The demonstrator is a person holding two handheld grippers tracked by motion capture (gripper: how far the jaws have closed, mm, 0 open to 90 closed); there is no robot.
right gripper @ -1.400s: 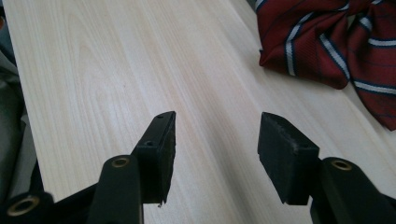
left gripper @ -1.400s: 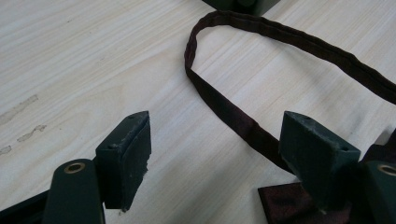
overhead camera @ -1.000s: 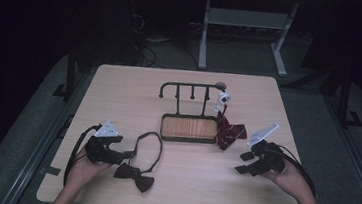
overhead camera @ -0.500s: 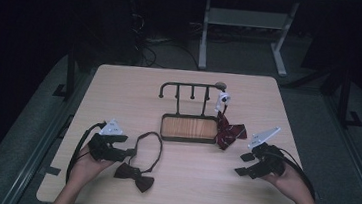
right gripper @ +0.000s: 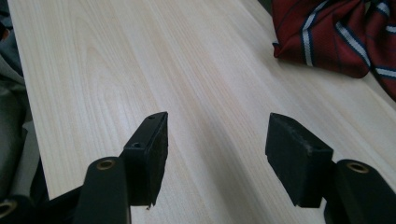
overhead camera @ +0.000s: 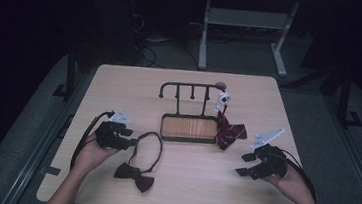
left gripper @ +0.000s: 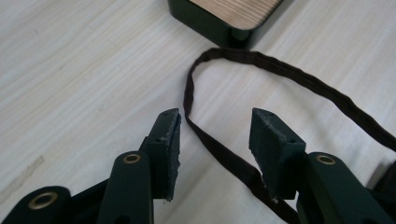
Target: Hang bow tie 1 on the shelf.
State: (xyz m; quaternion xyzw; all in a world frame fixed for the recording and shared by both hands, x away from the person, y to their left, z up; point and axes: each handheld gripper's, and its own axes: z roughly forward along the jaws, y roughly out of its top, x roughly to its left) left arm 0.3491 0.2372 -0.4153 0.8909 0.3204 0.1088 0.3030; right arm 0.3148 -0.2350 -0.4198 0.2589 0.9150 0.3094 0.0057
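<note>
Though looped, strap [left gripper: 261,70] toward stand [left gripper: 219,18].

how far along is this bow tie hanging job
Done: a red striped tie already hangs from the rack by its right end. In hand: the left gripper has just been closing around the dark bow tie's strap, pads not yet pressing it. Left: grip, lift and hang it. The right gripper waits open.

Two bow ties [overhead camera: 134,176], one rack [overhead camera: 191,113], one table [overhead camera: 120,83].
</note>
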